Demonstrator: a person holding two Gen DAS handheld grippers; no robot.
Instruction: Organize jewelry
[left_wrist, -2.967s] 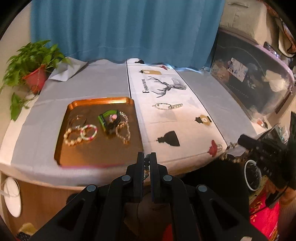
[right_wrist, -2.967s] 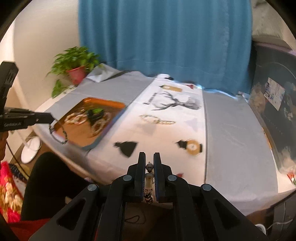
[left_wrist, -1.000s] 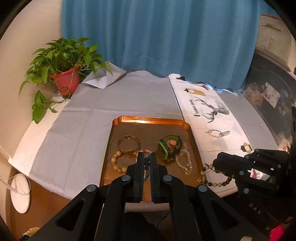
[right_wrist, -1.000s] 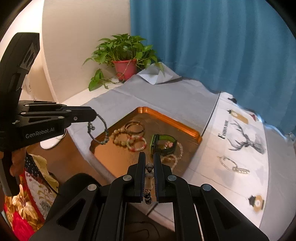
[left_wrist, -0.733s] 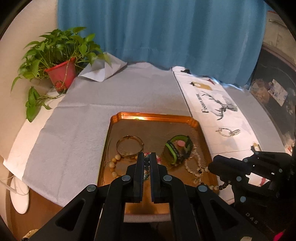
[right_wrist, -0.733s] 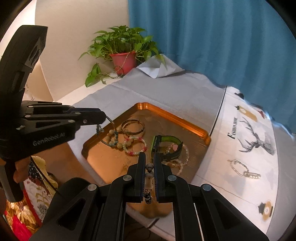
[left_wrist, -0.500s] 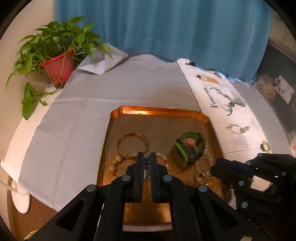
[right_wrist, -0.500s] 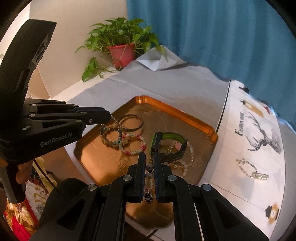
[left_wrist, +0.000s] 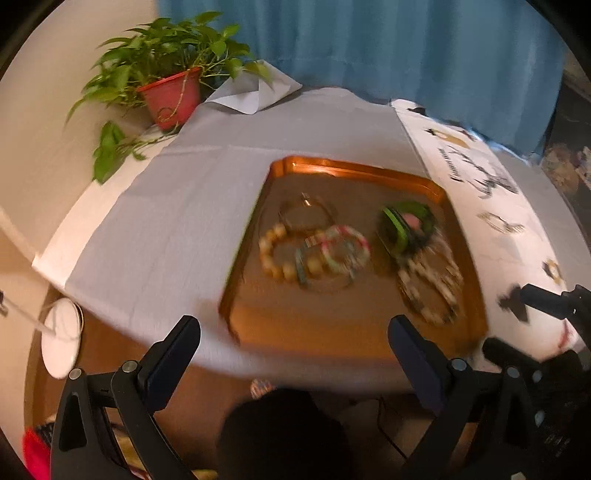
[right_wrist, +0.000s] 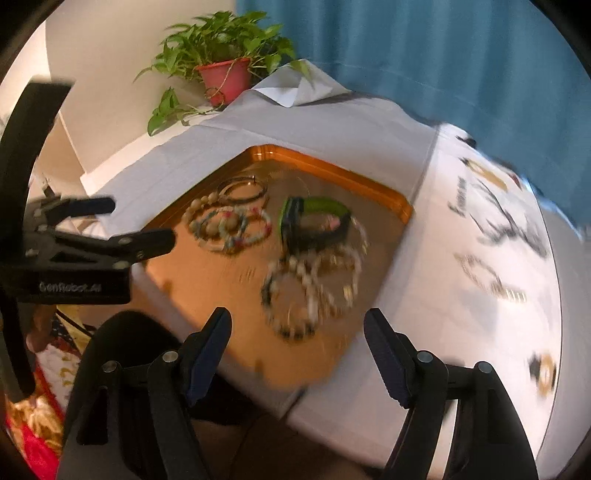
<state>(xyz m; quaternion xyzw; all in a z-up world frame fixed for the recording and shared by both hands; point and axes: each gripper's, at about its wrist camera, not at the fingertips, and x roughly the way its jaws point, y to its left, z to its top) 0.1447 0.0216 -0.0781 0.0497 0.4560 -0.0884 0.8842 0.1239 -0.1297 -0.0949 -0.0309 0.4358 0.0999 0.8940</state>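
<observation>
A copper tray (left_wrist: 354, 170) (right_wrist: 343, 173) on the grey cloth holds several bracelets and a green watch (left_wrist: 404, 225) (right_wrist: 314, 221). A teal bead bracelet (left_wrist: 303, 263) lies across the cream and pink ones at the tray's left. A dark-and-pale bead bracelet (right_wrist: 290, 317) lies among the pearl ones near the front right. My left gripper (left_wrist: 293, 332) (right_wrist: 136, 223) hovers over the tray's front edge, jaws opening wide, nothing between them. My right gripper (right_wrist: 297, 330) (left_wrist: 517, 325) hangs beside it on the right, jaws opening too, nothing held. Both views are motion-blurred.
A potted plant (left_wrist: 170, 92) stands at the table's back left before a blue curtain (left_wrist: 369, 44). A white printed runner (right_wrist: 480, 229) right of the tray carries a chain bracelet (left_wrist: 498, 223). The table edge runs just under the grippers; a dark knee (left_wrist: 280, 432) sits below.
Both grippers sank toward the tray and went from shut on a bracelet each to open. The teal bracelet and the dark-and-pale one now lie in the tray.
</observation>
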